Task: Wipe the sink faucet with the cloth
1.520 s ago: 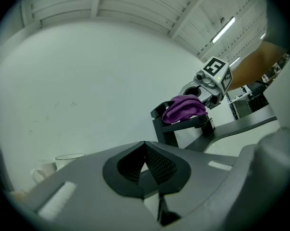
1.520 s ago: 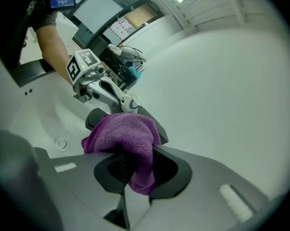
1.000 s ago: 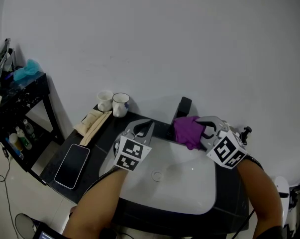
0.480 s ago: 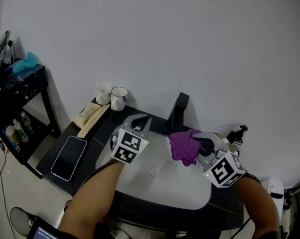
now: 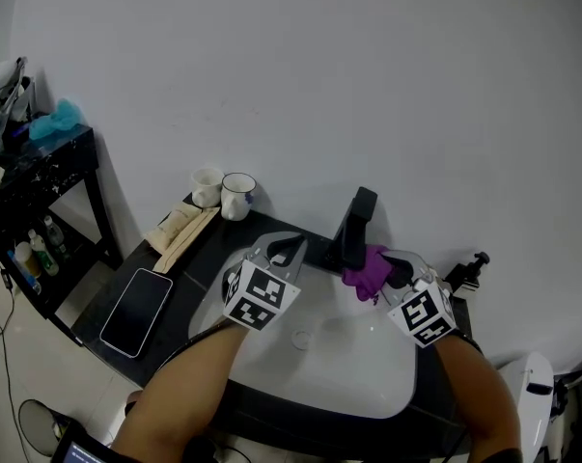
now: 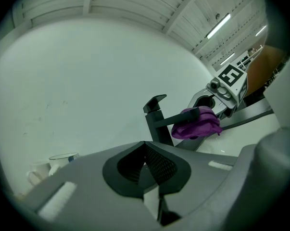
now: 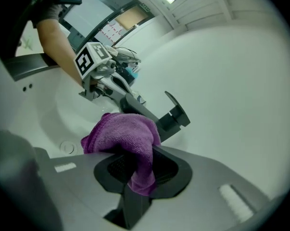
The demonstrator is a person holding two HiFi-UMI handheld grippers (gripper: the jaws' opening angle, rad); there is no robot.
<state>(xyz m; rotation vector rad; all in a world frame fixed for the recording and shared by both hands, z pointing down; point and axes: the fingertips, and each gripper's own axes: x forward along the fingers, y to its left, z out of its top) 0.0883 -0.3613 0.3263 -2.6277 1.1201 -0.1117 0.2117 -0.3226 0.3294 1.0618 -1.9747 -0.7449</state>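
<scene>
A black square faucet (image 5: 354,226) stands at the back of the white sink (image 5: 344,365). My right gripper (image 5: 388,269) is shut on a purple cloth (image 5: 367,269), which it holds against the right side of the faucet's spout. The left gripper view shows the cloth (image 6: 198,123) bunched under and around the spout of the faucet (image 6: 157,123). In the right gripper view the cloth (image 7: 124,134) spills out of my right gripper (image 7: 137,173), with the faucet (image 7: 170,119) just behind it. My left gripper (image 5: 287,251) hovers shut and holds nothing, left of the faucet over the sink's back rim.
Two white cups (image 5: 222,193) stand at the counter's back left, beside a beige folded item (image 5: 179,232). A dark phone (image 5: 136,310) lies on the black counter, left of the sink. A black shelf unit (image 5: 28,187) stands far left. A small black pump bottle (image 5: 467,272) is right of the faucet.
My right gripper drew the cloth out over the basin half a second ago and has now brought it back against the faucet. My left gripper has hardly moved.
</scene>
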